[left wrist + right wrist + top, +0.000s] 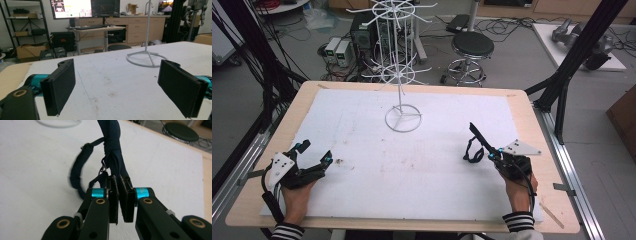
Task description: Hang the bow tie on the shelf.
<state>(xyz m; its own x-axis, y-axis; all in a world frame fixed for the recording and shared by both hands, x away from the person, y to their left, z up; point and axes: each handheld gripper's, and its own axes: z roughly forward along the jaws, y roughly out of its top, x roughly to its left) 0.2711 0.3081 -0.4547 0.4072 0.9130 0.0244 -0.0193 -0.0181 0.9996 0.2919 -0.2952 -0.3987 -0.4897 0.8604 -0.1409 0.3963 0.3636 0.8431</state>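
Note:
A dark navy bundle of fabric (113,147) with a strap loop (76,173) sticks out from my right gripper (119,192), whose pads are shut on its near end. From above, the bundle (478,135) points up and away from the right gripper (492,153), and its loop (471,154) hangs to the white sheet. My left gripper (316,152) rests at the table's left, open, with nothing between its pads (60,85). A white wire hook rack (402,75) stands at the back middle, and its ring base (146,58) lies ahead of the left gripper.
A white foam sheet (412,165) covers most of the wooden table (532,130). Behind the table are a black stool (472,47), cables and boxes on the floor. A black frame post (572,65) slants at the right rear corner.

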